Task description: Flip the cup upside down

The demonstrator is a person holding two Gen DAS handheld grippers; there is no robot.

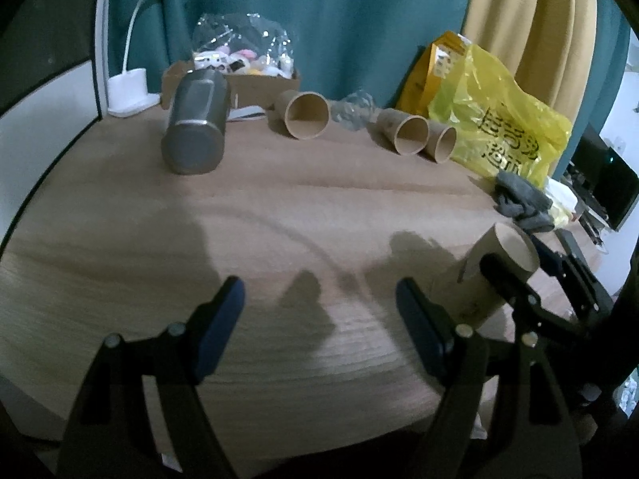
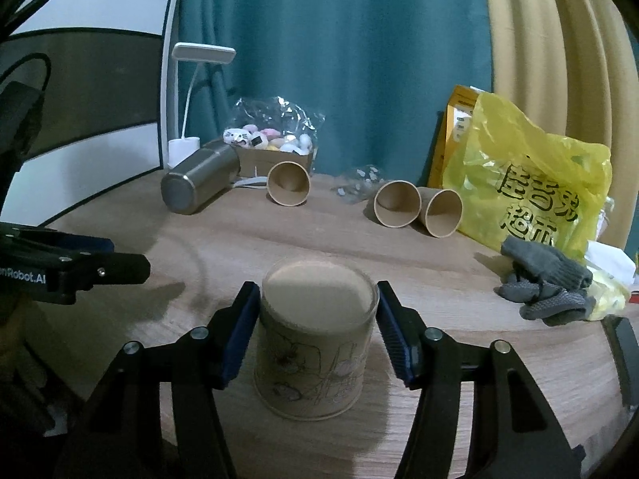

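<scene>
A brown paper cup [image 2: 315, 343] with a line-drawn flower pattern stands upside down on the wooden table [image 2: 459, 359], its flat base facing up. My right gripper [image 2: 317, 331] surrounds its upper part, with both pads at or very near the sides. In the left wrist view the same cup [image 1: 491, 275] appears at the right between the right gripper's fingers [image 1: 507, 283]. My left gripper [image 1: 319, 331] is open and empty over bare table, left of the cup; its side shows in the right wrist view [image 2: 80, 267].
At the back lie a steel tumbler [image 2: 199, 183] on its side, three brown paper cups [image 2: 288, 188] [image 2: 397, 203] [image 2: 443, 207] on their sides, a cardboard box of toys [image 2: 271, 151], a white lamp [image 2: 187, 119] and crumpled plastic. A yellow bag [image 2: 531, 187] and grey gloves [image 2: 547, 283] are at the right.
</scene>
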